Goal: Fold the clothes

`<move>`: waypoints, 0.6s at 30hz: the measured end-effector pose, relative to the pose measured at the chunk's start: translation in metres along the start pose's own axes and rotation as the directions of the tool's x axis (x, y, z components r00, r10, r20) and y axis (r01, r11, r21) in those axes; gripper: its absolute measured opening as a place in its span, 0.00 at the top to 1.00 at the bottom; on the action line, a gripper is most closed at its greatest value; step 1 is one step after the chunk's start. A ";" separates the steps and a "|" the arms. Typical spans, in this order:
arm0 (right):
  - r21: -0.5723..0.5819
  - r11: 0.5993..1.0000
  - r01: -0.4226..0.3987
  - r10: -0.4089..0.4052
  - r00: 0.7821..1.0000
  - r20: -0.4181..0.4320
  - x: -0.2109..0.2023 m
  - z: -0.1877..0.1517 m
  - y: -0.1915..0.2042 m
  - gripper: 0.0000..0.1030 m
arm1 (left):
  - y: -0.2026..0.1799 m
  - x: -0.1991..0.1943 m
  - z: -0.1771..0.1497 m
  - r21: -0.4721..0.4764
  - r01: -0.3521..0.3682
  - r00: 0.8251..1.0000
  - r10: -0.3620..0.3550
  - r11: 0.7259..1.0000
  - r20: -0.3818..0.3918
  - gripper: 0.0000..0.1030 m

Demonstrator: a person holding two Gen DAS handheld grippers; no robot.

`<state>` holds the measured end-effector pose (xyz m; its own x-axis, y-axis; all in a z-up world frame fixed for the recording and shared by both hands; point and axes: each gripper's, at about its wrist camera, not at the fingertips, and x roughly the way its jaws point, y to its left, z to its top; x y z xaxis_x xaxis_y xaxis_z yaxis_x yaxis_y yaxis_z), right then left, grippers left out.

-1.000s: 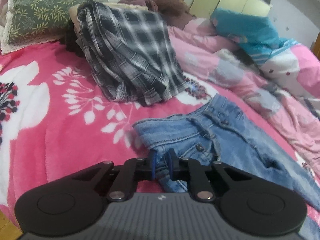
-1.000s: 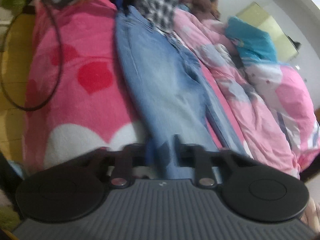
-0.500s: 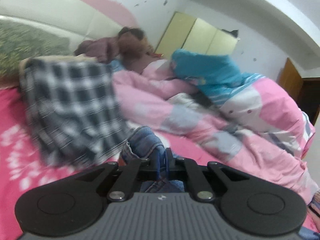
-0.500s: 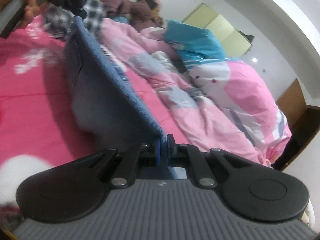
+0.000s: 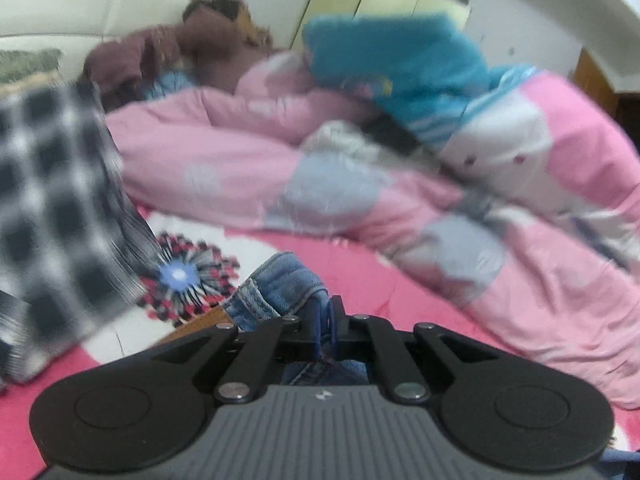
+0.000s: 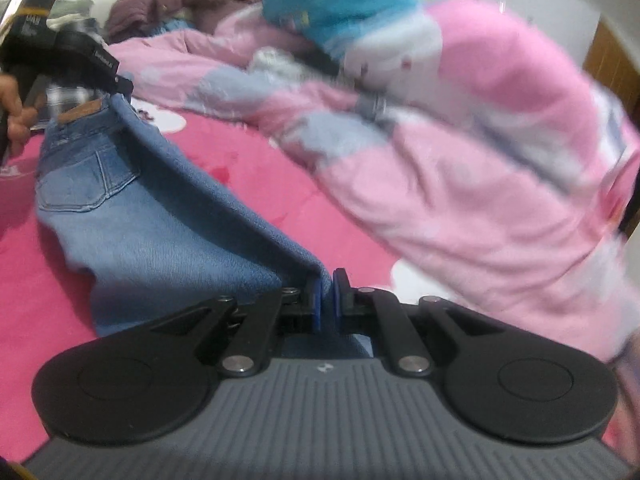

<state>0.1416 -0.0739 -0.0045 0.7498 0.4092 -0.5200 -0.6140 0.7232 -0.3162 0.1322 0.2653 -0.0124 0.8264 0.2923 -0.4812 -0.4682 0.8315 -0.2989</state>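
Note:
A pair of blue jeans [image 6: 160, 216] hangs stretched above the pink bedspread between both grippers. My left gripper [image 5: 325, 320] is shut on the bunched waistband [image 5: 280, 284]; it also shows in the right wrist view [image 6: 120, 84] at upper left, held by a hand, with the brown waist patch and back pocket below it. My right gripper [image 6: 327, 298] is shut on the leg end of the jeans, whose folded edge runs up and left to the waistband.
A black-and-white plaid shirt [image 5: 52, 208] lies at the left. A rumpled pink quilt [image 5: 400, 192] with a teal blanket [image 5: 400, 64] fills the far side of the bed. Brown clothes [image 5: 192, 44] sit by the headboard. The pink flowered bedspread [image 6: 248, 168] lies below.
Both grippers have lifted the jeans off the bed and pulled them taut. Both views have swung up toward the quilt and wall. The jeans now hang with the back pocket showing.

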 end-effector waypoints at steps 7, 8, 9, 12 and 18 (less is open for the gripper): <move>0.095 0.993 -0.074 0.083 0.992 -0.098 0.061 -0.025 -0.010 0.95 | 0.008 0.042 -0.018 -0.036 -0.006 0.996 0.003 0.999 -0.086 0.92; 0.109 0.991 -0.081 0.093 0.990 -0.110 0.067 -0.029 -0.011 0.92 | 0.015 0.041 -0.017 -0.067 0.015 0.996 -0.020 0.998 -0.083 0.85; 0.128 0.988 -0.087 0.103 0.987 -0.121 0.071 -0.032 -0.013 0.87 | 0.021 0.040 -0.017 -0.098 0.037 0.996 -0.044 0.995 -0.078 0.81; 0.207 0.975 -0.083 0.108 0.988 -0.113 0.076 -0.038 -0.024 0.66 | 0.035 0.019 -0.013 -0.154 0.060 0.998 -0.064 0.986 -0.020 0.49; 0.541 0.836 -0.089 0.107 0.994 -0.002 0.050 -0.049 -0.071 0.41 | 0.074 -0.036 -0.007 -0.234 0.061 0.997 -0.070 0.970 -0.029 0.38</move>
<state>0.2105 -0.1326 -0.0467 0.6794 0.4833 -0.5521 -0.4470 0.8693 0.2109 0.0654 0.3133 -0.0230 0.8478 0.2192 -0.4829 -0.4766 0.7143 -0.5125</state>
